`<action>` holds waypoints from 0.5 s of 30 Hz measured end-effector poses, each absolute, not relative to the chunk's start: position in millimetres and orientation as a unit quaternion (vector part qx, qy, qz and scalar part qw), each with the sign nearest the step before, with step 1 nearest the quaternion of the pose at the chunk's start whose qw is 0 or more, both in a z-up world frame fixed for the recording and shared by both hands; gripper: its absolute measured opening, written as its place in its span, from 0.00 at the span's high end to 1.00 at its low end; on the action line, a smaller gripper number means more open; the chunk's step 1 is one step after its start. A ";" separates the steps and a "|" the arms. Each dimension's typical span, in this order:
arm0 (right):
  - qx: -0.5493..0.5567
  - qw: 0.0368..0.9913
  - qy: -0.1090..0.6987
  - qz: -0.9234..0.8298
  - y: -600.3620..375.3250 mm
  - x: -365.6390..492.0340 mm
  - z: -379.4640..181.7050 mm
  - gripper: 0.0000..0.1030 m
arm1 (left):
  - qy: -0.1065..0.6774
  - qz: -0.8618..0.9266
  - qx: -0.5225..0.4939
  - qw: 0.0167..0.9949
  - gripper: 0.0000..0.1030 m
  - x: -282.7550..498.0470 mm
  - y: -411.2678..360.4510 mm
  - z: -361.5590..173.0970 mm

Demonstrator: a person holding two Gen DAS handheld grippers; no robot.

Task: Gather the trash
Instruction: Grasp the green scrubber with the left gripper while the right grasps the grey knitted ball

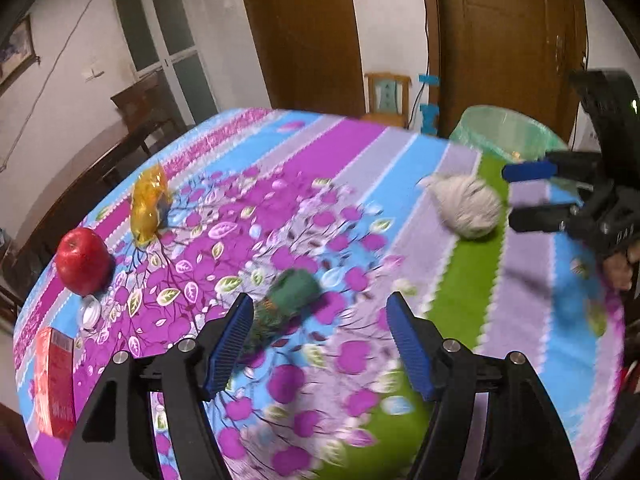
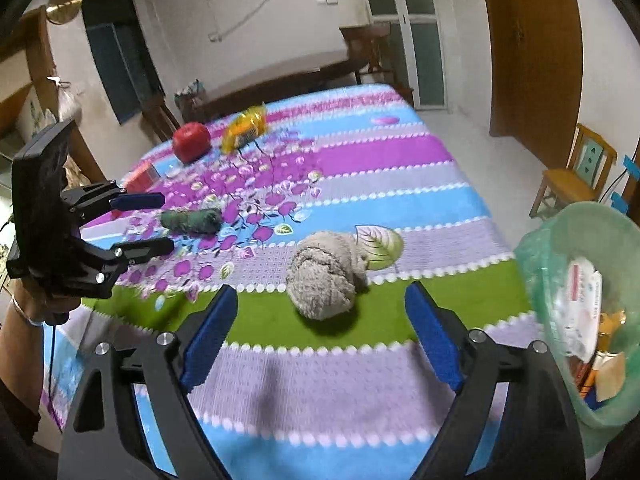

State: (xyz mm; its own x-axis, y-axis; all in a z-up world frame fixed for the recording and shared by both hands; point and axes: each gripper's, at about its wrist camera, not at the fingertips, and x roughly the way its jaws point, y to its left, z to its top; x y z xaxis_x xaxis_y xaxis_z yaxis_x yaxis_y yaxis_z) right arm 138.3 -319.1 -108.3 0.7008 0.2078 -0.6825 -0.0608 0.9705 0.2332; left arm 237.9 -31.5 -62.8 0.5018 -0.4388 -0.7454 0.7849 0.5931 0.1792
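**Both grippers spread wide over striped tablecloth, trash still lying on it**

Seen from the left wrist, a red box [image 1: 54,384] lies at the cloth's edge at 8 o'clock, a small white cap [image 1: 90,311] just above it and touching nothing; a red apple [image 1: 83,261] stands at 9 o'clock, with a crumpled yellow wrapper [image 1: 149,204] near it at 10 o'clock; the left gripper [image 1: 320,344] hangs at 6 o'clock with its blue fingers [image 1: 227,350] spread wide and nothing between them, the green rolled bundle [image 1: 286,304] lying just beyond the left finger's tip; a grey wad [image 1: 466,204] rests at 2 o'clock on the green stripe of the tablecloth [image 1: 344,148], and the right gripper [image 1: 536,194] reaches in from 3 o'clock, its jaws apart and close beside the wad but not on it; the green-lined trash bin [image 1: 508,128] stands past the table's far edge at 1 o'clock.

From the right wrist the same wad [image 2: 324,276] sits dead centre, just ahead of the parted, empty blue fingers [image 2: 210,336]; the bin [image 2: 580,320], at 4 o'clock, holds paper and packaging scraps.
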 end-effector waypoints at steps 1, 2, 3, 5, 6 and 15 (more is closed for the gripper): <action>0.097 0.916 0.384 0.072 -318.6 141.4 -111.3 0.20 | 0.338 -0.364 0.256 0.829 0.32 245.5 -30.4 -67.9; 0.098 0.913 0.389 0.073 -318.4 144.6 -113.6 0.20 | 0.341 -0.363 0.253 0.829 0.32 251.1 -31.1 -71.7; 0.097 0.910 0.395 0.075 -316.2 148.4 -116.1 0.22 | 0.347 -0.361 0.249 0.829 0.32 258.4 -29.8 -76.0; 0.090 0.909 0.400 0.075 -313.3 151.1 -119.3 0.31 | 0.350 -0.351 0.249 0.832 0.32 269.2 -31.0 -82.4; 0.089 0.907 0.404 0.077 -311.3 154.1 -120.8 0.39 | 0.355 -0.348 0.250 0.831 0.32 275.0 -30.6 -86.4; 0.108 0.907 0.397 0.095 -314.4 149.8 -121.1 0.71 | 0.344 -0.344 0.267 0.832 0.72 257.2 -32.8 -92.4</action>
State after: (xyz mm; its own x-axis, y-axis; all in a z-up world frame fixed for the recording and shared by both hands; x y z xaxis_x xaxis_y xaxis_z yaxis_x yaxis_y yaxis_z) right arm 149.8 -314.4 -121.1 0.6670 0.2578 -0.6991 -0.0860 0.9586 0.2715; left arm 257.2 -32.8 -92.4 0.5274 -0.3884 -0.7557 0.7555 0.6213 0.2079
